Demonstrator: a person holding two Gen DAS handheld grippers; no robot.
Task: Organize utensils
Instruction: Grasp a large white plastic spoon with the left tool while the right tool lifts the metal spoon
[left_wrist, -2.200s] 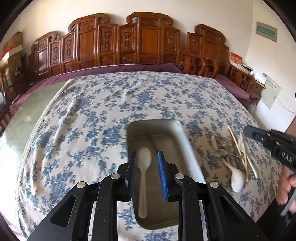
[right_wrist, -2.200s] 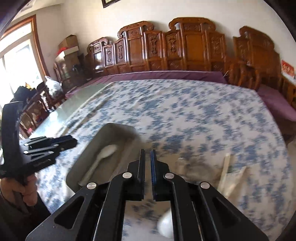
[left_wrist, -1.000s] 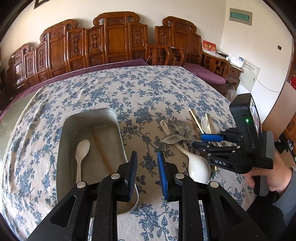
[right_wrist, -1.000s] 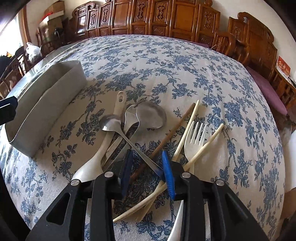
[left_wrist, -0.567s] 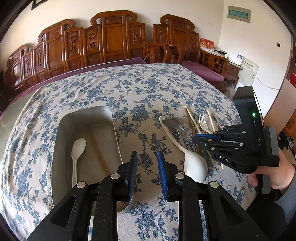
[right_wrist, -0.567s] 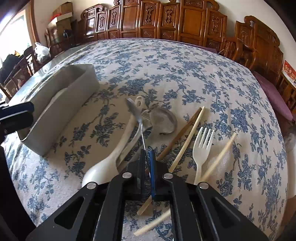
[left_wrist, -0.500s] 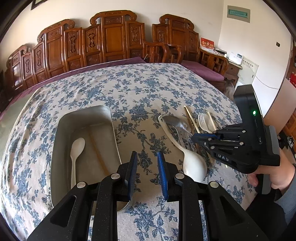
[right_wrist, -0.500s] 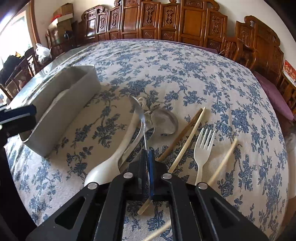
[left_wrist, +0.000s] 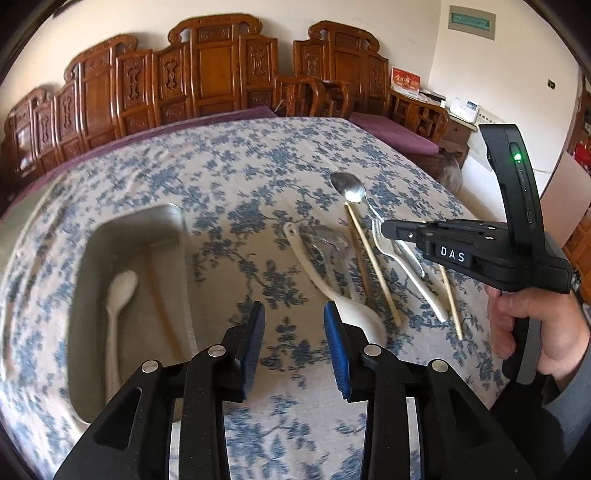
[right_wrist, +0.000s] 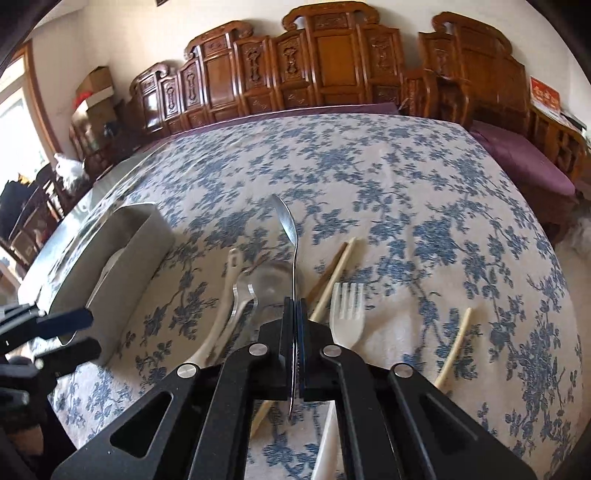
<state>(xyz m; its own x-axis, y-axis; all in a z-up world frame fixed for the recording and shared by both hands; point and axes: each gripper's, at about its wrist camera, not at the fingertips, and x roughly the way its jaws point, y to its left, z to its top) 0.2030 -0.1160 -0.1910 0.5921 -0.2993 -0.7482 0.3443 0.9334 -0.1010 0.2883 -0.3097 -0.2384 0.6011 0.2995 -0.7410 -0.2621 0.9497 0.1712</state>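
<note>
Blue-floral tablecloth (left_wrist: 258, 173), carved wooden chairs (left_wrist: 218, 74) (far side)

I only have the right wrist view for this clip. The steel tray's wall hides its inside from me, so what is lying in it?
Observer: A white plastic spoon lies lengthwise in the rectangular steel tray, bowl toward the far end. A thin brownish stick beside it is too blurred to name.
Operator: Is the left gripper carrying anything?
Observer: No. The left gripper has nothing between its blue pads. Its jaws are opening above the blue-flowered tablecloth beside the tray.
Operator: Any indicator on the right gripper's housing?
Observer: Yes, a green light glows on the upright black unit above the right gripper, which is shut on the slim metal spoon.
</note>
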